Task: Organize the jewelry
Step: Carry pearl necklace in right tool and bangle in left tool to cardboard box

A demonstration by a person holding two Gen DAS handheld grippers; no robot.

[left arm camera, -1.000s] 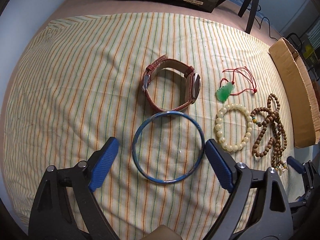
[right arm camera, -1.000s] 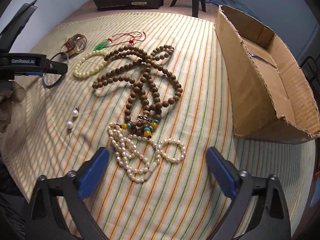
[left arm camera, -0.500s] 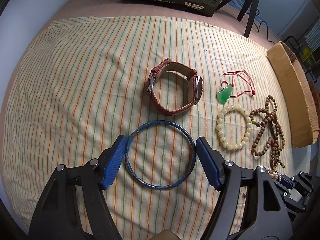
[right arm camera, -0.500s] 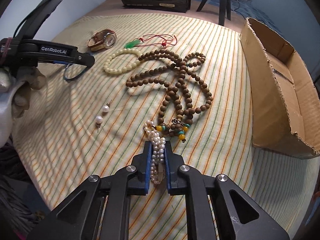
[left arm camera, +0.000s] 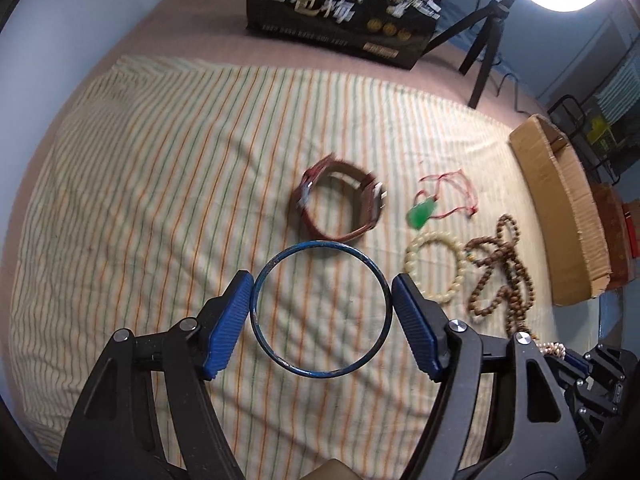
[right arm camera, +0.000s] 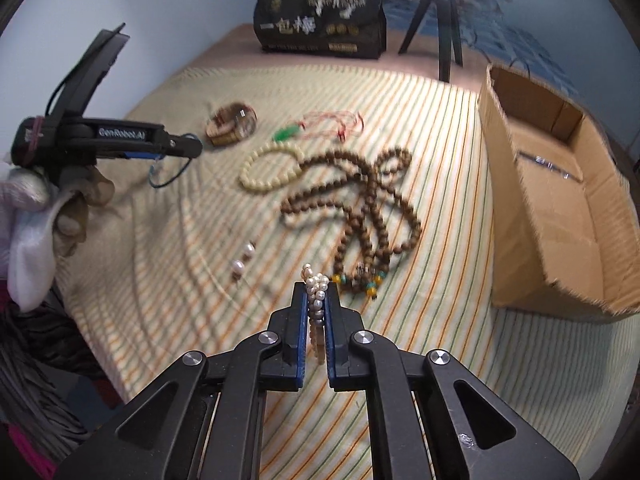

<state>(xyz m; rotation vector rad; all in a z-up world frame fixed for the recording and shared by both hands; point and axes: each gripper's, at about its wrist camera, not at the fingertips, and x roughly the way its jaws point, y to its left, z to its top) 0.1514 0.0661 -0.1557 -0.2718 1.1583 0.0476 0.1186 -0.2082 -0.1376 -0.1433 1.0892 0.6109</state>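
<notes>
My left gripper [left arm camera: 320,306] is shut on a thin blue bangle [left arm camera: 276,264], its pads touching both sides, and holds it above the striped cloth [left arm camera: 140,200]. It also shows in the right wrist view [right arm camera: 188,146], with the bangle [right arm camera: 154,182] hanging from it. My right gripper [right arm camera: 316,300] is shut on a white pearl strand [right arm camera: 316,286], lifted off the cloth. A red-strap watch [left arm camera: 340,210], a green pendant on red cord [left arm camera: 422,214], a cream bead bracelet [left arm camera: 434,270] and a brown wooden bead necklace [right arm camera: 360,200] lie on the cloth.
An open cardboard box [right arm camera: 560,200] stands at the right edge. Two loose pearl earrings [right arm camera: 242,260] lie left of my right gripper. A black printed box [left arm camera: 344,8] and a tripod [left arm camera: 480,52] stand at the back.
My left gripper has closed onto the blue bangle and lifted it. My right gripper, which closed on the pearl strand half a second ago, has raised it off the cloth.
</notes>
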